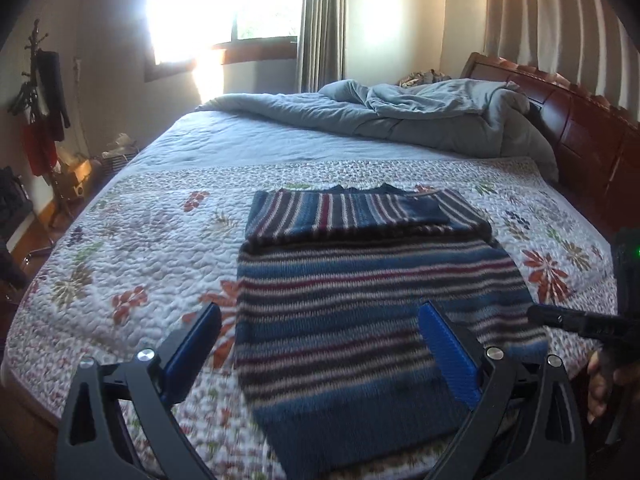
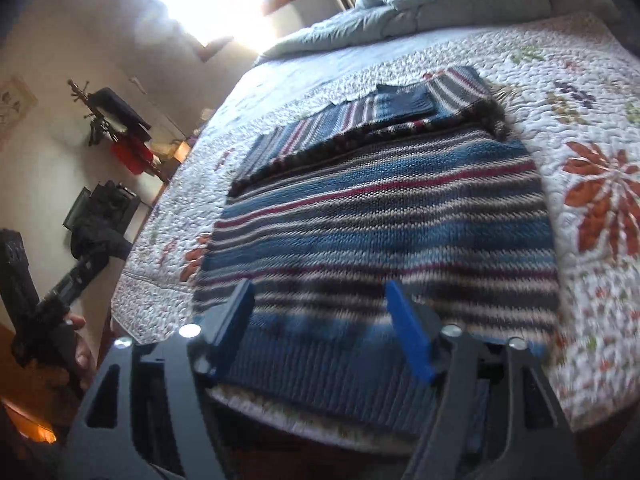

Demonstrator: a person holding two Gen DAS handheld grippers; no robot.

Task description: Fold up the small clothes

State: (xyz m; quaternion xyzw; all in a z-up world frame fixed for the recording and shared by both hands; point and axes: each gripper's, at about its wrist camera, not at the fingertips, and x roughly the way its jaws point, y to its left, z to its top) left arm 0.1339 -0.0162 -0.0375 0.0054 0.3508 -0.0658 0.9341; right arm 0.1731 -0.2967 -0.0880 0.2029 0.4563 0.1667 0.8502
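Note:
A striped knit sweater (image 1: 360, 304) in blue, maroon, white and dark bands lies flat on the floral quilt (image 1: 152, 248). Its sleeves are folded across the upper part. My left gripper (image 1: 320, 316) is open and empty, held just above the sweater's near left hem. The sweater also shows in the right wrist view (image 2: 380, 216), where my right gripper (image 2: 320, 296) is open and empty over the near hem. The right gripper's black body (image 1: 592, 320) shows at the right edge of the left wrist view. The left gripper (image 2: 44, 292) shows at the left of the right wrist view.
A rumpled grey duvet (image 1: 400, 116) lies at the far end of the bed, by a dark wooden headboard (image 1: 580, 128). A coat stand (image 1: 44, 92) with clothes stands by the left wall. A bright window (image 1: 224, 4) glares at the back.

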